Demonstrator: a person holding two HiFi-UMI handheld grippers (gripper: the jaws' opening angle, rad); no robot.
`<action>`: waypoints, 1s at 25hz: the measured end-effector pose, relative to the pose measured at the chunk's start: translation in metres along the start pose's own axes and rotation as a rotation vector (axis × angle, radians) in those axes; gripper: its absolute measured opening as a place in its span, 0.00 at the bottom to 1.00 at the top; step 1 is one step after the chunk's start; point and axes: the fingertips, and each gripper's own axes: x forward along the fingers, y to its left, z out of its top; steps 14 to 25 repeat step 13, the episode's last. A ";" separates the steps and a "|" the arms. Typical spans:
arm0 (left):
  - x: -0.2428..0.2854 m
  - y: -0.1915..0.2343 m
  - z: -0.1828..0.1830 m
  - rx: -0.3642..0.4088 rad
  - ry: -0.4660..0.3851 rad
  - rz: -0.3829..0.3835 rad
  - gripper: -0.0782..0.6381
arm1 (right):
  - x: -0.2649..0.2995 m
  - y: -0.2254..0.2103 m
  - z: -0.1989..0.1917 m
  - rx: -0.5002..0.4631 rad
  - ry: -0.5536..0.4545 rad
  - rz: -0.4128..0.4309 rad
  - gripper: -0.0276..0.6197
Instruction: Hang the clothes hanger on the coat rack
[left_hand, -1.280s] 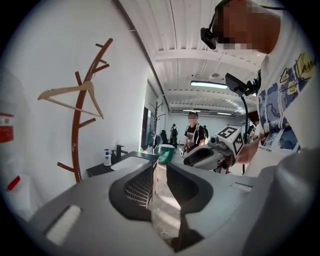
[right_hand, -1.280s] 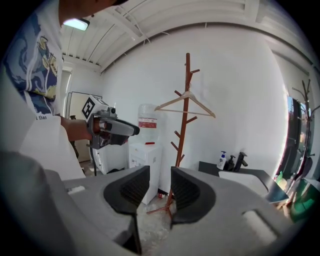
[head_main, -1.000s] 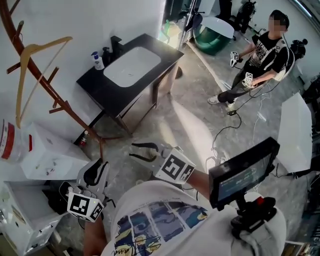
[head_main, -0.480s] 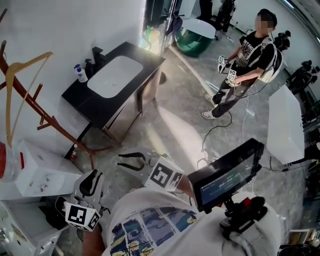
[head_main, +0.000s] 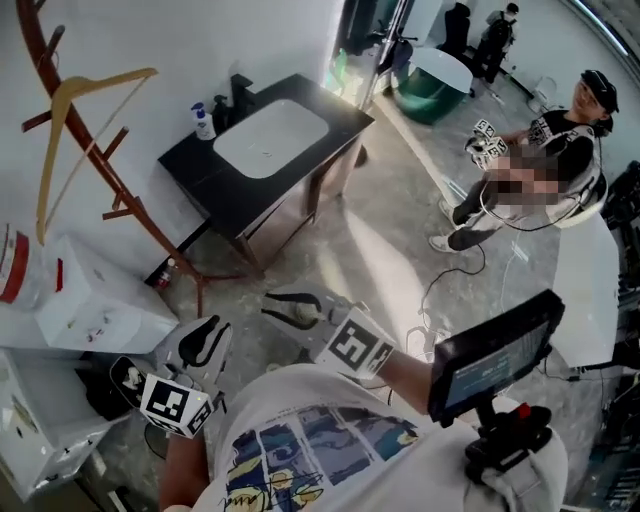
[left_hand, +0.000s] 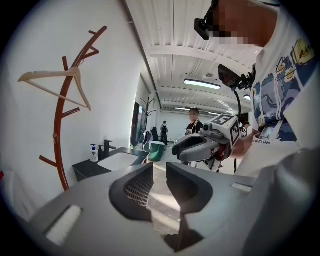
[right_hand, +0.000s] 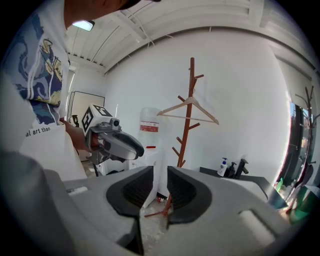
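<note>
Two empty claws held low, hanger already on the rack.
Hanger (head_main: 100, 82) hangs tilted, high on the brown rack (head_main: 105, 170), against the white wall, left of the black sink bench (head_main: 195, 165). Left claw (head_main: 208, 328) is released, jaws slightly parted with nothing between them. Right claw (head_main: 272, 305) has just been closing; its jaws stand a narrow gap apart, also with nothing between. Both claws are well apart from the rack, low by the person's shirt. Another person is far across the floor, right.
</note>
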 end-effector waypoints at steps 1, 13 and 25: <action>0.001 0.000 -0.003 -0.002 -0.004 -0.013 0.23 | 0.000 0.000 -0.001 -0.004 0.012 -0.004 0.18; -0.010 0.026 -0.001 -0.031 -0.018 0.008 0.23 | 0.036 -0.002 0.001 0.028 0.004 0.043 0.18; -0.010 0.026 -0.001 -0.031 -0.018 0.008 0.23 | 0.036 -0.002 0.001 0.028 0.004 0.043 0.18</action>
